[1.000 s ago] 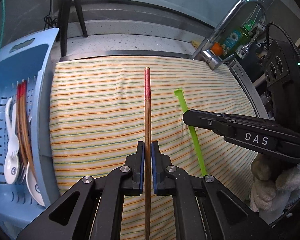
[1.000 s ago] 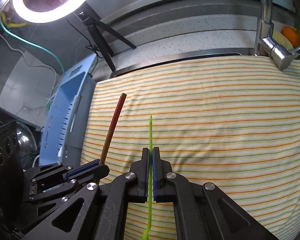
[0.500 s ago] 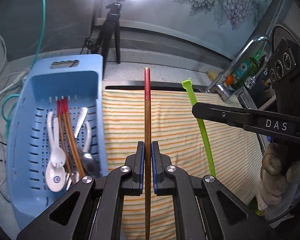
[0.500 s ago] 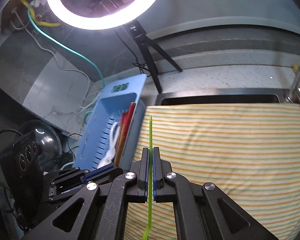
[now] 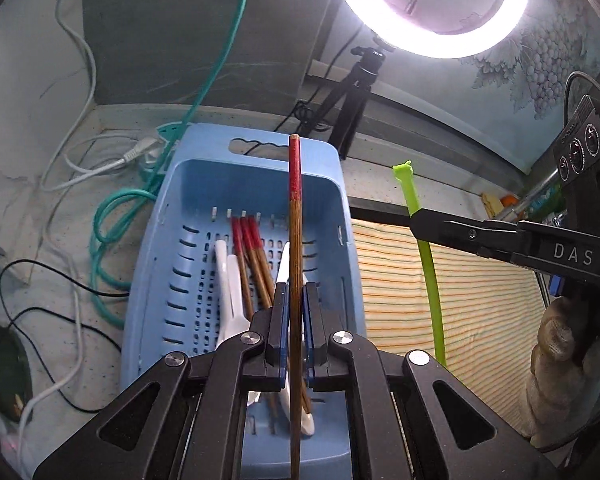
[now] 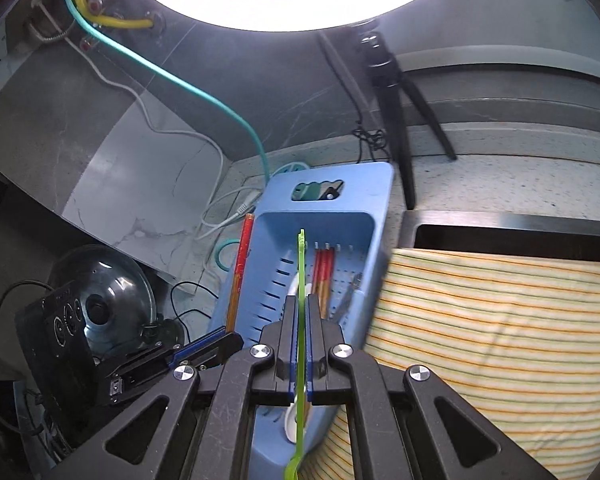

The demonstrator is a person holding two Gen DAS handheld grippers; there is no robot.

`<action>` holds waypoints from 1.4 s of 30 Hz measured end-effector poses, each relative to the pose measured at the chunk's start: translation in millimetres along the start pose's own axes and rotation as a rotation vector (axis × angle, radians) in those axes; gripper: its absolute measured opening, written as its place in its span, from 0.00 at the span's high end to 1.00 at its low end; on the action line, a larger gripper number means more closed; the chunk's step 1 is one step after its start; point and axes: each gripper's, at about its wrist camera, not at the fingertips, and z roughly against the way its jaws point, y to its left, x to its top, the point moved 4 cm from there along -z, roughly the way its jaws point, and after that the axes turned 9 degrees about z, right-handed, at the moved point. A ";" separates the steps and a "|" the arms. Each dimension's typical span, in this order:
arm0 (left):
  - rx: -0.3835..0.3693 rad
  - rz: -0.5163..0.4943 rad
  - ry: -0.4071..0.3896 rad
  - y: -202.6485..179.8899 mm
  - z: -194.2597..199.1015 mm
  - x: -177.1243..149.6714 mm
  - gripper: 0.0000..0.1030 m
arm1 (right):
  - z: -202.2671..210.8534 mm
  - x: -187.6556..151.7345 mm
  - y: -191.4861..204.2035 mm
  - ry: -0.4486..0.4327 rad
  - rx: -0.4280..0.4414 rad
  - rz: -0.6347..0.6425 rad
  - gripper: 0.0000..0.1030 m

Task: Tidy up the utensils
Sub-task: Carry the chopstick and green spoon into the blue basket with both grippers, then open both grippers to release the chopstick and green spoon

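Looks like the drop-off step: left gripper [image 5: 295,322] is clamped on a red-tipped chopstick [image 5: 295,240], right gripper [image 6: 299,334] pinching a green plastic utensil [image 6: 300,280], both held above the blue basket [image 5: 256,172] with the other chopsticks [image 5: 252,256]. Next they'd need lowering in and letting go, I reckon.

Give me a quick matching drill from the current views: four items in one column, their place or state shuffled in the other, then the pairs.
1. red-tipped chopstick
2. green utensil
3. white spoons
4. striped cloth

A. lying in the blue basket
B. clamped in the right gripper
C. spread beside the basket
D. clamped in the left gripper

Pairs: 1-D, 2-B, 3-A, 4-C
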 end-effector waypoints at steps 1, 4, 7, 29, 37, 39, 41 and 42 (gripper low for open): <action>0.003 0.004 0.001 3.1 -1.0 2.0 0.95 | -7.0 2.8 3.3 0.002 -0.004 0.006 0.97; 0.013 0.016 0.008 12.3 -7.2 7.0 0.95 | -25.8 7.3 8.8 0.017 -0.013 0.011 0.97; 0.011 0.041 0.013 20.8 -14.5 11.0 0.95 | -41.8 9.4 11.6 0.033 -0.018 0.013 0.97; 0.096 0.094 0.025 45.1 -19.8 13.9 0.74 | -51.5 10.4 16.9 0.044 -0.092 0.111 0.57; 0.120 0.090 0.026 38.7 -12.9 7.6 0.59 | -39.9 5.9 17.1 0.038 -0.092 0.128 0.43; 0.128 0.082 0.021 35.3 -9.7 5.4 0.59 | -37.5 4.1 16.6 0.043 -0.092 0.127 0.42; 0.132 0.081 0.018 32.3 -7.2 3.4 0.58 | -36.0 2.9 16.2 0.046 -0.093 0.128 0.42; 0.134 0.082 0.016 30.6 -5.5 2.2 0.58 | -34.1 1.5 15.7 0.049 -0.092 0.128 0.42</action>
